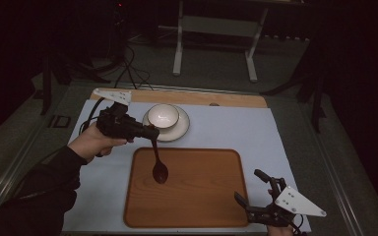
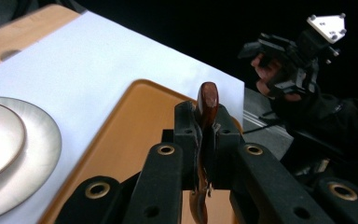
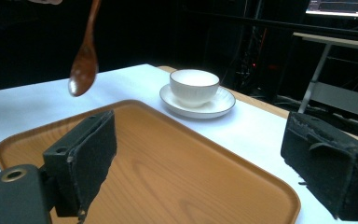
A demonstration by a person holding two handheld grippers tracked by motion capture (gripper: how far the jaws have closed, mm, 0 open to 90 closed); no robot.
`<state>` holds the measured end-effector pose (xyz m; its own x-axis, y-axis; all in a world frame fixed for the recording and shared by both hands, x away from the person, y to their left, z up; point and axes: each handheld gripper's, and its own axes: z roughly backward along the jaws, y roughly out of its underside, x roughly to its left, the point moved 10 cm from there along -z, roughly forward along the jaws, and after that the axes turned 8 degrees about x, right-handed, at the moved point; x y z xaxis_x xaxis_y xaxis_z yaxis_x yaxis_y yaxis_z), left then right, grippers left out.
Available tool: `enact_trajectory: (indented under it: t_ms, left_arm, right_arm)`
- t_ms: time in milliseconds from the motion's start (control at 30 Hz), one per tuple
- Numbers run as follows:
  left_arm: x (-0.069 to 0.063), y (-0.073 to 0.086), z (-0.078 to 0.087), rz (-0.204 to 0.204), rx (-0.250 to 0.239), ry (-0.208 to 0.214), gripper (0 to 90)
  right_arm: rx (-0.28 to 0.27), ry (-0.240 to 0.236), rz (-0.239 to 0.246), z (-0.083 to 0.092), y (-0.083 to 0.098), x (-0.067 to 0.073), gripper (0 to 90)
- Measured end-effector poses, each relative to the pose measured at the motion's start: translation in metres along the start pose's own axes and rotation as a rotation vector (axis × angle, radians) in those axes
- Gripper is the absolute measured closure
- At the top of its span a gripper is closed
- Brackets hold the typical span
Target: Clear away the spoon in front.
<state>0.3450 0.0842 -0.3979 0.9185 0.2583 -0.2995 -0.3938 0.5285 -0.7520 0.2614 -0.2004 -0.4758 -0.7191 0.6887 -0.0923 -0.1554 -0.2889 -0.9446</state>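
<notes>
My left gripper [image 1: 150, 132] pinches the wooden spoon [image 1: 159, 169] dangling over the tray [image 1: 202, 196], probably bound for the bowl [image 1: 163, 115] just beyond, while my right gripper [image 1: 256, 196] waits spread.

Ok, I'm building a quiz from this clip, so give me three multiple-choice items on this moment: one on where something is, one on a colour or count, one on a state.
1. Where is the spoon?
A. lying in the bowl
B. held above the tray
C. flat on the white mat

2. How many bowls are on the table?
A. one
B. two
C. three

3. How is the right gripper?
A. shut on the spoon
B. shut on the saucer
C. open, holding nothing

Answers:
1 B: the left gripper clamps its handle, and the spoon hangs over the wooden tray.
2 A: a single white bowl sits on a saucer.
3 C: its jaws stand wide apart near the tray's corner.
</notes>
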Motion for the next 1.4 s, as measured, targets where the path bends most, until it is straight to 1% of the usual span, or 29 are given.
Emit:
enact_trajectory:
  t_ms: [33,67,100,133,167,200,233,333,400,467,533,567,633,667,733,767,800,833,867,900,933,967,1000,1067,1167,1267,1333,1367,1400]
  left_arm:
    - [-0.001,0.001,-0.002,0.004,0.002,0.015,83.9]
    - [-0.003,0.003,-0.004,-0.006,0.013,0.025,83.9]
    - [-0.003,0.005,-0.006,-0.006,0.018,0.020,83.9]
    - [-0.005,0.007,-0.008,-0.002,0.030,0.039,83.9]
    - [-0.006,0.010,-0.011,-0.010,0.039,0.037,83.9]
    - [-0.006,0.012,-0.014,-0.006,0.049,0.041,83.8]
    - [-0.007,0.015,-0.017,-0.013,0.062,0.055,83.9]
    - [-0.010,0.022,-0.024,-0.024,0.089,0.074,83.9]
    - [-0.010,0.024,-0.026,-0.024,0.093,0.073,83.8]
    - [-0.012,0.031,-0.034,-0.028,0.116,0.106,83.8]
    - [-0.012,0.033,-0.037,-0.029,0.115,0.102,83.9]
    - [-0.011,0.034,-0.039,-0.019,0.113,0.108,83.9]
    - [-0.010,0.038,-0.043,-0.023,0.117,0.106,83.8]
    - [-0.010,0.040,-0.045,-0.018,0.121,0.126,83.8]
    - [-0.008,0.044,-0.051,-0.017,0.126,0.122,83.8]
    - [-0.009,0.047,-0.053,-0.018,0.134,0.137,83.8]
    - [-0.009,0.047,-0.053,-0.018,0.134,0.137,83.9]
    - [-0.008,0.052,-0.061,-0.015,0.138,0.143,83.8]
    - [-0.008,0.052,-0.061,-0.015,0.138,0.143,83.8]
    - [-0.006,0.053,-0.063,-0.004,0.136,0.143,83.8]
    - [-0.006,0.055,-0.065,-0.003,0.138,0.157,83.8]
    - [-0.005,0.055,-0.067,0.000,0.134,0.151,83.8]
    - [-0.005,0.057,-0.069,0.008,0.134,0.162,83.8]
    - [-0.003,0.060,-0.073,0.010,0.136,0.161,83.8]
    - [-0.002,0.066,-0.079,0.029,0.141,0.176,83.8]
    - [0.001,0.071,-0.084,0.035,0.143,0.190,83.7]
    - [0.002,0.074,-0.087,0.033,0.148,0.187,83.7]
    - [0.002,0.076,-0.089,0.040,0.151,0.202,83.6]
    - [0.003,0.076,-0.090,0.044,0.144,0.204,83.6]
  right_arm:
    - [0.001,0.001,0.000,0.000,0.000,0.000,10.5]
    - [0.002,0.000,0.000,0.000,0.000,0.000,10.5]
    - [0.001,-0.001,0.001,0.000,0.000,0.000,10.5]
    - [0.001,-0.002,0.001,0.000,0.000,0.000,10.5]
    - [0.000,-0.004,0.000,0.000,0.000,0.000,10.5]
    - [0.000,-0.004,0.001,0.000,0.000,0.000,10.5]
    - [0.000,-0.005,0.001,0.000,0.000,0.001,10.5]
    - [0.002,-0.007,0.002,-0.001,0.001,0.001,10.5]
    - [0.002,-0.006,0.002,-0.001,0.001,0.001,10.5]
    - [0.003,-0.006,0.002,-0.001,0.001,0.001,10.5]
    - [0.005,-0.007,0.001,-0.001,0.001,0.001,10.5]
    - [0.005,-0.007,0.001,-0.001,0.001,0.001,10.5]
    - [0.005,-0.008,-0.001,-0.001,0.001,0.001,10.5]
    - [0.005,-0.008,0.001,-0.001,0.001,0.001,10.5]
    - [0.005,-0.009,0.000,-0.001,0.002,0.001,10.5]
    - [0.006,-0.009,0.001,-0.001,0.002,0.001,10.5]
    - [0.006,-0.009,0.001,-0.001,0.002,0.001,10.5]
    - [0.009,-0.008,0.001,-0.001,0.002,0.001,10.5]
    - [0.009,-0.007,0.001,-0.002,0.002,0.001,10.5]
    - [0.009,-0.009,0.001,-0.002,0.002,0.001,10.6]
    - [0.010,-0.007,0.001,-0.002,0.002,0.001,10.6]
    - [0.010,-0.007,0.001,-0.002,0.002,0.001,10.6]
    - [0.011,-0.007,0.001,-0.002,0.003,0.001,10.6]
    - [0.014,-0.009,-0.001,-0.002,0.003,0.001,10.6]
    - [0.017,-0.012,0.001,-0.003,0.004,0.001,10.6]
    - [0.019,-0.012,0.001,-0.003,0.004,0.001,10.6]
    - [0.020,-0.012,0.002,-0.003,0.004,0.001,10.8]
    - [0.018,-0.011,0.002,-0.003,0.004,0.001,10.8]
    - [0.020,-0.011,0.002,-0.003,0.005,0.001,10.8]
